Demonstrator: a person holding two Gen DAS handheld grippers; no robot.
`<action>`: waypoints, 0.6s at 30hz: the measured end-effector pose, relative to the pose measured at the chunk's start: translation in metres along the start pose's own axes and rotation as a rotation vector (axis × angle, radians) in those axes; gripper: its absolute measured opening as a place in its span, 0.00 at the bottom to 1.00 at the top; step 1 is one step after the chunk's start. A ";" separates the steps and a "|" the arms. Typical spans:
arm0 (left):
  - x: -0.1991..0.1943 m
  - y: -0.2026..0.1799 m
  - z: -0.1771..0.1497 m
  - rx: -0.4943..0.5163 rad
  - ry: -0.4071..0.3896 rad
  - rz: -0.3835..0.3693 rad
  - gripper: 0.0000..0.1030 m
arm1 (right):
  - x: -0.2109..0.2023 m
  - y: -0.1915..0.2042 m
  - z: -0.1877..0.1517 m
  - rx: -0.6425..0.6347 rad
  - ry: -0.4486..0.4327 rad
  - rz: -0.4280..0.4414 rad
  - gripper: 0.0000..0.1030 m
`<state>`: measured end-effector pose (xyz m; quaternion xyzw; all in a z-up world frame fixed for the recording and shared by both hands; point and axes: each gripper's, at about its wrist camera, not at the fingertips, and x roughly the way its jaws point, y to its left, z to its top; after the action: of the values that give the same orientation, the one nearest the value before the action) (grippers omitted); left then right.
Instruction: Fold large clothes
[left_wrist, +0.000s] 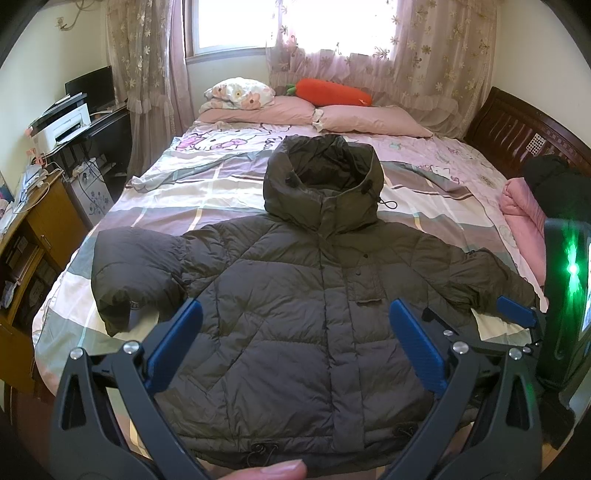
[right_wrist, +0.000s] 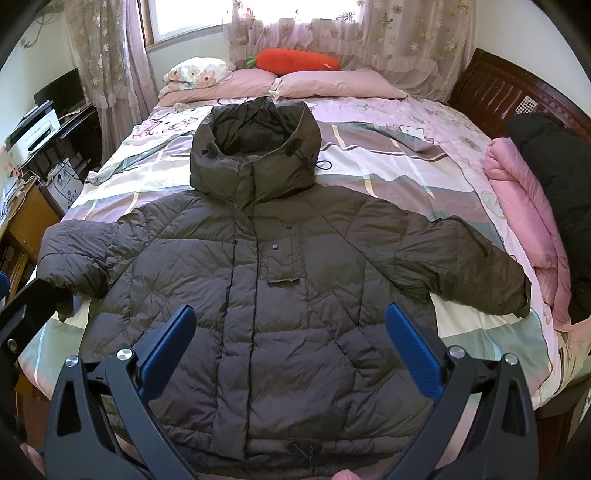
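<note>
A dark olive hooded puffer jacket (left_wrist: 295, 295) lies front up and closed on the bed, hood (left_wrist: 325, 177) toward the pillows and both sleeves spread out. Its left sleeve (left_wrist: 129, 280) bends down at the cuff. My left gripper (left_wrist: 295, 306) hovers open over the lower front, holding nothing. In the right wrist view the same jacket (right_wrist: 280, 280) fills the middle, and my right gripper (right_wrist: 290, 312) is open above its hem area, also with nothing in it. A blue finger (left_wrist: 515, 314) of the right gripper shows near the jacket's right cuff.
The bed (left_wrist: 184, 206) has a pink patterned sheet, pink pillows (left_wrist: 369, 120) and an orange carrot plush (left_wrist: 332, 90) at the far end. A folded pink quilt (right_wrist: 524, 221) and a black garment (right_wrist: 554, 177) sit at the right edge by the wooden headboard (right_wrist: 491, 81). A desk with a printer (left_wrist: 62, 127) and a cabinet (left_wrist: 33, 236) stand left.
</note>
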<state>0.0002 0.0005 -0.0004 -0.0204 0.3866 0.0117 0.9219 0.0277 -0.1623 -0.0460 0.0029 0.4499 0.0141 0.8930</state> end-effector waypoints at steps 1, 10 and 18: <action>0.000 0.000 0.000 0.000 0.001 0.000 0.98 | 0.000 0.000 0.000 0.001 0.000 0.001 0.99; 0.000 0.000 0.000 0.000 0.000 -0.002 0.98 | 0.001 -0.001 0.000 0.001 0.001 0.001 0.99; 0.000 -0.001 0.000 0.001 0.001 0.000 0.98 | 0.002 -0.001 0.000 0.000 0.003 0.001 0.99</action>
<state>0.0004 0.0000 -0.0003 -0.0200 0.3869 0.0115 0.9218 0.0290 -0.1628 -0.0470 0.0033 0.4513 0.0143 0.8923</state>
